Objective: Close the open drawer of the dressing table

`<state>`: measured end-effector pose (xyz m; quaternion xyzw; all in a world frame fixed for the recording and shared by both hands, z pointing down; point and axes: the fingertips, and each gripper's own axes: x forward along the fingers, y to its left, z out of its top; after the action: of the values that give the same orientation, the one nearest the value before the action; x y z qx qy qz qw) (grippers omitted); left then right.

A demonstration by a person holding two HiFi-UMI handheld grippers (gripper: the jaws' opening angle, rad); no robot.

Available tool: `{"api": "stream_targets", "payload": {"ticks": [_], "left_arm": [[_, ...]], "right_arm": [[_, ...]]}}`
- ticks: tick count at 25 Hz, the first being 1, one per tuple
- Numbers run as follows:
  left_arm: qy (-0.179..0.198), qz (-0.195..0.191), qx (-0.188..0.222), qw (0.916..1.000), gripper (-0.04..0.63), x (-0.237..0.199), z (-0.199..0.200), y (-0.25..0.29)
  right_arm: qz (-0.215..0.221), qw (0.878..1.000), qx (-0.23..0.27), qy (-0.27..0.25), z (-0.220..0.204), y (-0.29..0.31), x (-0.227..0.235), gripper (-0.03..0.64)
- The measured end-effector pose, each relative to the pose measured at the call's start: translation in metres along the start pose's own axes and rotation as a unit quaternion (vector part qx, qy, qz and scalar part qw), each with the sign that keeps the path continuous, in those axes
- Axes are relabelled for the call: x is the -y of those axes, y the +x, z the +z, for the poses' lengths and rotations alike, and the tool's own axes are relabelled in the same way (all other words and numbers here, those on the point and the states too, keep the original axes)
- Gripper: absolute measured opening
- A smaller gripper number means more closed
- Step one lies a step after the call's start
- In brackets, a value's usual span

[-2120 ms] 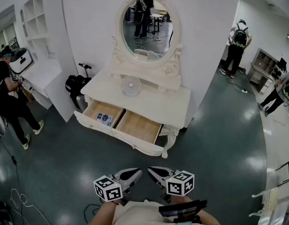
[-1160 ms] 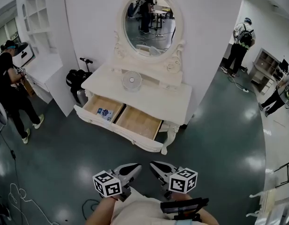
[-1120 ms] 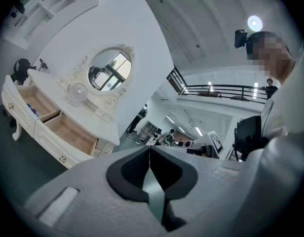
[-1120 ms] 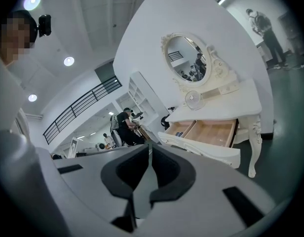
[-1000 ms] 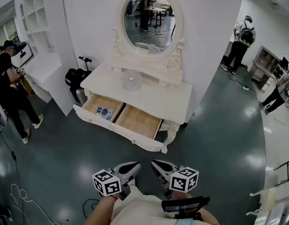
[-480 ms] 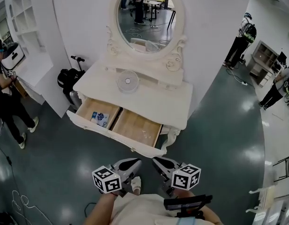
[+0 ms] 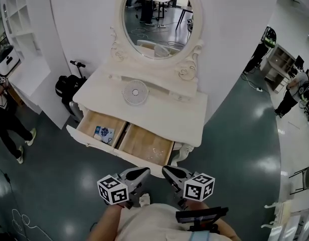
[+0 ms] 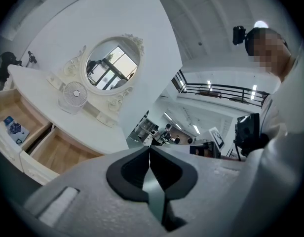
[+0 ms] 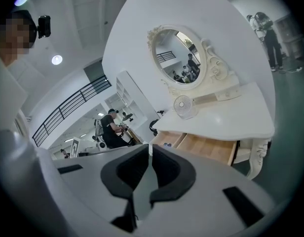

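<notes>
Seen from above, a cream dressing table point(image 7: 162, 115) with an oval mirror point(image 7: 157, 19) stood against a white wall, and a small round fan point(image 7: 135, 92) sat on its top near the mirror's base. The table's wide drawer point(image 7: 144, 145) was pulled out toward the viewer, its wooden floor split into two compartments. A small blue packet point(image 7: 103, 132) lay in the compartment on the table's left side, and the other held nothing that could be made out. Two seconds earlier a broad band of dark floor had separated the table from the two hand-held grippers; that band had since shrunk, the table had grown larger in the head view, and the drawer's front edge lay just ahead of the gripper tips without touching them. The drawer stood out as far as before. The left gripper point(image 7: 144, 171) and right gripper point(image 7: 166, 170) remained side by side in front of the table, tips angled toward each other. Each gripper's own view showed its jaws pressed together with nothing between them. A person in black point(image 7: 6, 124), earlier standing in full view well left of the table, was now cut off by the picture's edge.
</notes>
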<state>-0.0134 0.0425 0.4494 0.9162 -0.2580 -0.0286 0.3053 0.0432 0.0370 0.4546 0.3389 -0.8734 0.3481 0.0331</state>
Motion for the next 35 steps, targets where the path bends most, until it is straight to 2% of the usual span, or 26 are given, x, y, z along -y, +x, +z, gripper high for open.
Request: {"api": "stream_targets", "payload": {"ticks": [5, 11, 22, 26, 29, 32, 35], "left_arm": [[0.003, -0.02, -0.011, 0.9997, 0.011, -0.009, 0.007, 0.005], [0.0, -0.024, -0.025, 0.9994, 0.011, -0.019, 0.006, 0.009], [-0.008, -0.016, -0.014, 0.9997, 0.011, -0.037, 0.005, 0.024], [-0.007, 0.001, -0.021, 0.9998, 0.012, -0.048, 0.002, 0.028], [-0.013, 0.008, -0.034, 0.9993, 0.047, -0.055, -0.008, 0.027], [-0.016, 0.015, -0.046, 0.9987, 0.117, -0.06, -0.015, 0.027], [-0.018, 0.026, -0.058, 0.9978, 0.137, -0.07, -0.025, 0.027]], "right_arm": [[-0.01, 1.0, 0.011, 0.002, 0.008, 0.011, 0.006, 0.018], [-0.018, 1.0, 0.003, 0.014, 0.005, 0.02, 0.015, 0.018], [-0.001, 1.0, -0.028, -0.001, 0.019, 0.039, 0.033, 0.018], [0.006, 0.999, -0.041, -0.002, 0.02, 0.045, 0.037, 0.018], [0.01, 0.999, -0.047, -0.005, 0.022, 0.048, 0.039, 0.018], [0.013, 0.999, -0.05, -0.004, 0.024, 0.051, 0.041, 0.018], [0.014, 0.998, -0.054, -0.006, 0.024, 0.054, 0.043, 0.018]]}}
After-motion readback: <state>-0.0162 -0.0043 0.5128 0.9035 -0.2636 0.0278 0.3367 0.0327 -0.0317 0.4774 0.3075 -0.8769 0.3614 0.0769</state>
